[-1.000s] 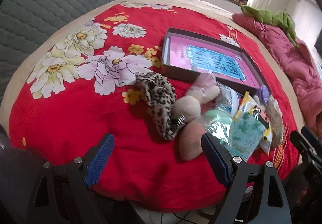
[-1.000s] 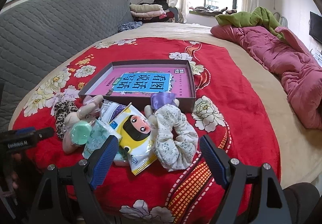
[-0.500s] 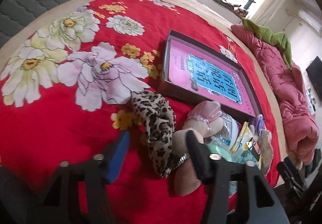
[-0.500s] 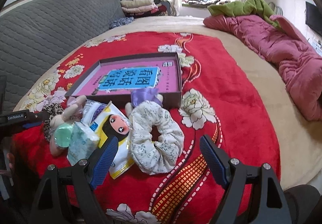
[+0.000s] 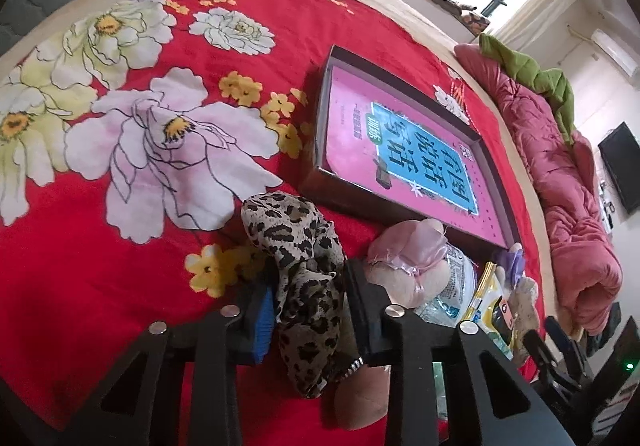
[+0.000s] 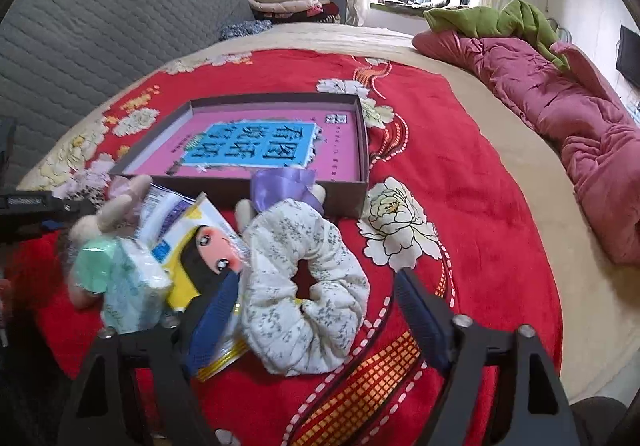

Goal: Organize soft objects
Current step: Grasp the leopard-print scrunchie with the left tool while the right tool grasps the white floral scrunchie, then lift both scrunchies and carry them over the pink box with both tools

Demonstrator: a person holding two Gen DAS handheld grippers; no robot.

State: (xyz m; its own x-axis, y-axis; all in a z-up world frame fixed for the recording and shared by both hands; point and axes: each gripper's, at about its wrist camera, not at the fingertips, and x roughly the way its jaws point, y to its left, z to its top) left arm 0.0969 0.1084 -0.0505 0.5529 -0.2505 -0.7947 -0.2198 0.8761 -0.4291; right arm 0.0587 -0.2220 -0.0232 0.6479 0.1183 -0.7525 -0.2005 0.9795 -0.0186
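open blanket (image 5: 100,266) left, box (image 6: 362,149) ahead

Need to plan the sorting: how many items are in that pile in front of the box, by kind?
Scrunchies: 2, leopard-print scrunchie, white floral scrunchie
Plush toys: 2, beige plush, plush with purple ribbon
Plastic-wrapped packets: 3, cartoon-face packet, green tissue pack, clear printed packet
Total: 7

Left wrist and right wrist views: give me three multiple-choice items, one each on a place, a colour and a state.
1. Where is the leopard-print scrunchie?
A. between the left gripper jaws
B. inside the box
C. on the pink quilt

2. What colour is the ribbon by the box wall?
A. green
B. purple
C. orange

3. The white floral scrunchie is:
A. lifted
B. lying on the red blanket
C. in the box

A: jaws flank it, having just been closing.
B: it shows purple.
B: it rests flat.
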